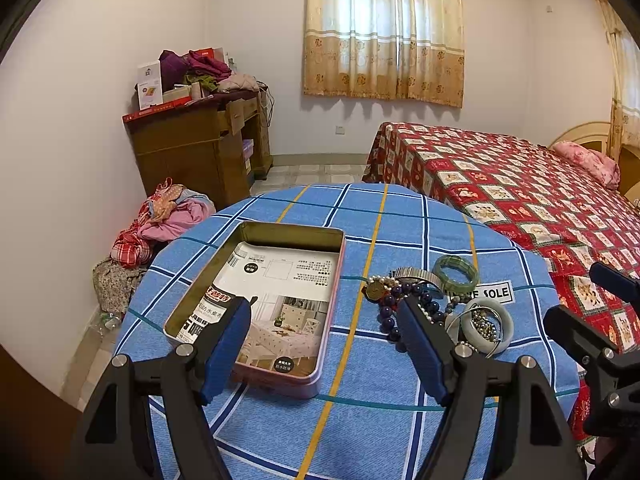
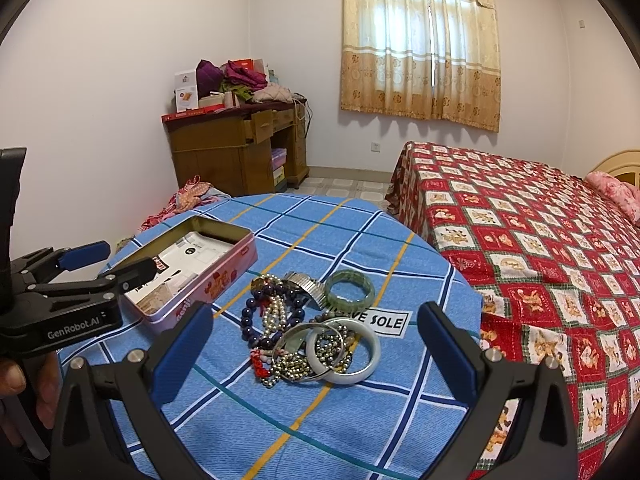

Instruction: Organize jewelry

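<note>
An open pink tin box [image 1: 256, 304] [image 2: 200, 264] with a printed card inside lies on the blue checked tablecloth. A heap of jewelry [image 2: 308, 328] [image 1: 432, 304] lies to its right: a green bangle [image 2: 349, 290], a white jade bangle [image 2: 352, 352], a metal watch band [image 2: 306, 284], dark blue beads [image 2: 250, 316], and pearl and metal bead strings. My left gripper [image 1: 326, 304] is open and empty, above the table between the tin and the heap. My right gripper [image 2: 314, 316] is open and empty, hovering over the heap.
The round table [image 2: 280, 420] stands close to a bed with a red patterned cover [image 2: 540, 240] on the right. A wooden desk piled with clothes [image 2: 240, 140] stands at the far wall. Clothes lie on the floor [image 1: 160, 220] to the left.
</note>
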The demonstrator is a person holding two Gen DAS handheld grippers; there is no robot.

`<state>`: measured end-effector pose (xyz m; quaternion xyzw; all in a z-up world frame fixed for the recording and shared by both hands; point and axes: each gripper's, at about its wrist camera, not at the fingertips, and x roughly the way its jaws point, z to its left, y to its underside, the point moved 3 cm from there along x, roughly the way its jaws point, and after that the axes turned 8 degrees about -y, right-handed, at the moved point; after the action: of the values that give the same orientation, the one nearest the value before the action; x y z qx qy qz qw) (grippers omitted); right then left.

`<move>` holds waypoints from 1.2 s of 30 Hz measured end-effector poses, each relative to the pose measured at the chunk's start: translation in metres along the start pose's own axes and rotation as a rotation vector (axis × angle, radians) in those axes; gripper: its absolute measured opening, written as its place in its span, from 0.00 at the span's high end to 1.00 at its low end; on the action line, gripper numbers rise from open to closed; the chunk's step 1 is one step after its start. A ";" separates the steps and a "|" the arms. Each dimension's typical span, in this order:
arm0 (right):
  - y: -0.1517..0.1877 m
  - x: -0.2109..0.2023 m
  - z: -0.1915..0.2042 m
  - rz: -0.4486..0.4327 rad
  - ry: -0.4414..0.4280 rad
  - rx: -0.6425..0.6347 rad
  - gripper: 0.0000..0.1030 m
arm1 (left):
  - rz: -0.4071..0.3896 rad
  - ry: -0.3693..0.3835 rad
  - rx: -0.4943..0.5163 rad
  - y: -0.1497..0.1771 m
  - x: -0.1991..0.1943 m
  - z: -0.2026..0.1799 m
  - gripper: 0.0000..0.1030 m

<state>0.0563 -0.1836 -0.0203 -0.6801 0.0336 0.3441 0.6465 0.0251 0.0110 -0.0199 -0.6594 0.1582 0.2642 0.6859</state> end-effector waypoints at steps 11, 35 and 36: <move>0.006 0.004 -0.005 0.010 0.004 0.009 0.00 | 0.017 -0.004 0.011 0.006 0.007 0.001 0.27; 0.039 0.068 -0.060 0.180 -0.077 0.113 0.43 | 0.116 0.085 0.137 0.017 0.073 -0.067 0.27; 0.039 0.071 -0.058 0.188 -0.086 0.111 0.45 | 0.117 0.079 0.130 0.018 0.073 -0.064 0.27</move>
<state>0.1162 -0.2140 -0.0944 -0.6217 0.0883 0.4299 0.6488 0.0829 -0.0414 -0.0809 -0.6130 0.2401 0.2665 0.7039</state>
